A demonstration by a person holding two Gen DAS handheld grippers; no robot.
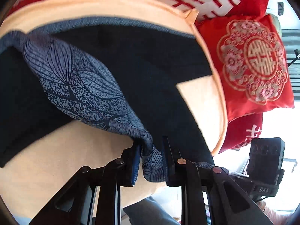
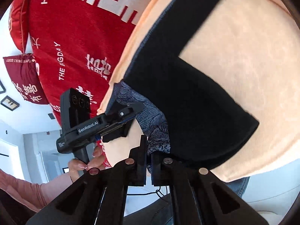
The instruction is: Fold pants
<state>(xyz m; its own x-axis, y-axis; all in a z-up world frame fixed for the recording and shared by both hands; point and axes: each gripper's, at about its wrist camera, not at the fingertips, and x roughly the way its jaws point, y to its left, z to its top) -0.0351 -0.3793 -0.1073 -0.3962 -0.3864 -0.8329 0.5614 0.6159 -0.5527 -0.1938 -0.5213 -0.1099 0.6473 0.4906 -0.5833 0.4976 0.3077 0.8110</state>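
The left gripper (image 1: 152, 154) is clamped on a bunched strip of the pants (image 1: 159, 75): the grey-blue leaf-printed fabric (image 1: 82, 86) is pinched between its two fingers (image 1: 136, 161). From that grip the printed strip runs up and away to the left, lifted off the peach cushion (image 1: 61, 150), while the dark navy body of the pants spreads flat ahead of the fingers and to both sides. No container appears in either view; the pants lie directly on the cushion. To the right of the left gripper, past the cushion's piped edge, stands a red embroidered pillow (image 1: 251, 61), and lower right a black device, the other tool, is only partly visible.

In the right wrist view, the left gripper (image 2: 120, 121) shows at left, held by a hand (image 2: 88, 163) in a pink sleeve, behind it a red blanket (image 2: 75, 43) with white lettering. The right gripper (image 2: 148, 159) stands nearly closed on the same printed fabric (image 2: 157, 131), which disappears between its fingers (image 2: 142, 157). Ahead and to the right the navy pants (image 2: 187, 97) lie on the cushion (image 2: 253, 65); their far leg is cut off by the frame edge.
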